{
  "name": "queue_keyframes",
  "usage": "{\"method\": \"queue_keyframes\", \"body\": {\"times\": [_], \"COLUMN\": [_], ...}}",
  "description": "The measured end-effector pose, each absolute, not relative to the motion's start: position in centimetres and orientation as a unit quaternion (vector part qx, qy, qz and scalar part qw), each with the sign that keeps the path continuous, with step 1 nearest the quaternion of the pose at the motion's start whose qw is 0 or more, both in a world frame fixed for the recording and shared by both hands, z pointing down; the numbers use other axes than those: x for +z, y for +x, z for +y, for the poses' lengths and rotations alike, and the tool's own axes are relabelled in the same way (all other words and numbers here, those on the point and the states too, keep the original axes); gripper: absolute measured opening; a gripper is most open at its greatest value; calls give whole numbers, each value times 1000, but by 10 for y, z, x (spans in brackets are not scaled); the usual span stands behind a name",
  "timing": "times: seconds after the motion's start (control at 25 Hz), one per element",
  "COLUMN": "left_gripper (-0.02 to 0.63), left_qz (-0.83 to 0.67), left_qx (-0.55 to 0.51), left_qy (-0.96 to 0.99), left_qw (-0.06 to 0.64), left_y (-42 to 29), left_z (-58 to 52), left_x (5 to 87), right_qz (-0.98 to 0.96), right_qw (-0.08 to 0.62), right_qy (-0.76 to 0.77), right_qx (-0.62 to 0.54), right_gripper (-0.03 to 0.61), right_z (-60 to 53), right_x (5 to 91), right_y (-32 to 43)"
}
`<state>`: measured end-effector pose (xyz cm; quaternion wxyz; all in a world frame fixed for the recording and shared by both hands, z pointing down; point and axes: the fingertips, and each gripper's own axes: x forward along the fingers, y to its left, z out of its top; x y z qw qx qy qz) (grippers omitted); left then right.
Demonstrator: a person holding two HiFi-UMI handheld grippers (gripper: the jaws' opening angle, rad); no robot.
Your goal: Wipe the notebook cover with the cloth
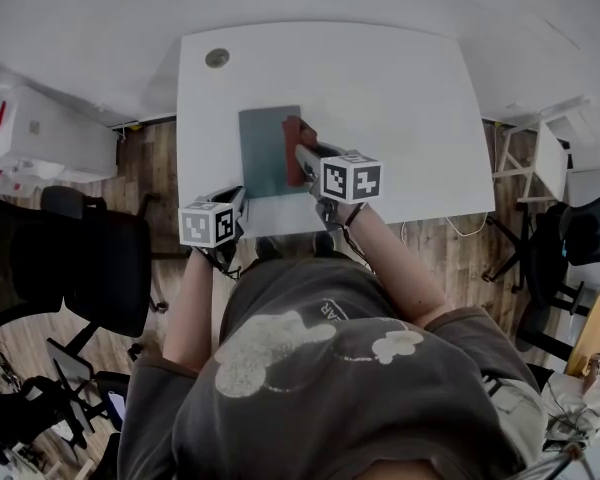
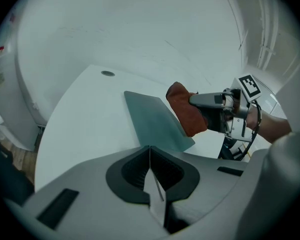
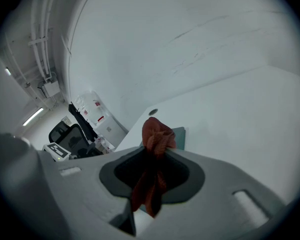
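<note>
A grey-green notebook [image 1: 265,153] lies flat near the front edge of the white table [image 1: 400,98]. My right gripper [image 1: 302,150] is shut on a bunched rust-red cloth [image 1: 295,140], which it holds over the notebook's right edge. The right gripper view shows the cloth [image 3: 157,136] hanging out of the shut jaws, with a corner of the notebook [image 3: 180,133] behind it. My left gripper [image 1: 238,200] sits at the table's front edge by the notebook's near left corner. In its own view the jaws meet with nothing seen between them, and the notebook [image 2: 152,121] and cloth [image 2: 187,115] lie ahead.
A round cable hole [image 1: 217,58] is at the table's far left corner. A black office chair [image 1: 90,258] and a white cabinet [image 1: 40,133] stand left of the table. White furniture [image 1: 550,158] and another chair stand to the right.
</note>
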<state>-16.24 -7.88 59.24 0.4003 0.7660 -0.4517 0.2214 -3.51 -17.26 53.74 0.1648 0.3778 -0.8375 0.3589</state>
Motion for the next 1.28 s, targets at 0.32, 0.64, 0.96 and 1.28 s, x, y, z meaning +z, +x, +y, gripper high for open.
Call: {"method": "queue_keyframes", "body": {"times": [0.32, 0.64, 0.96, 1.28], "left_gripper": [-3, -3, -3, -3], "left_qz": [-472, -464, -460, -456], "left_qx": [208, 211, 217, 220], "left_qy": [757, 753, 750, 748], "left_qw": [402, 416, 423, 429], "left_y": [-189, -196, -201, -194], "left_z": [-77, -68, -64, -66], "left_x": [583, 591, 598, 602], "right_qz": [-862, -865, -864, -860], "right_qw": [168, 182, 186, 189], "right_qy": [295, 265, 258, 262], "right_qx": [377, 385, 391, 396], "right_gripper": [89, 89, 89, 89], "right_z": [-141, -124, -117, -118], "right_x": [538, 547, 559, 566], "right_y": [-105, -138, -156, -146]}}
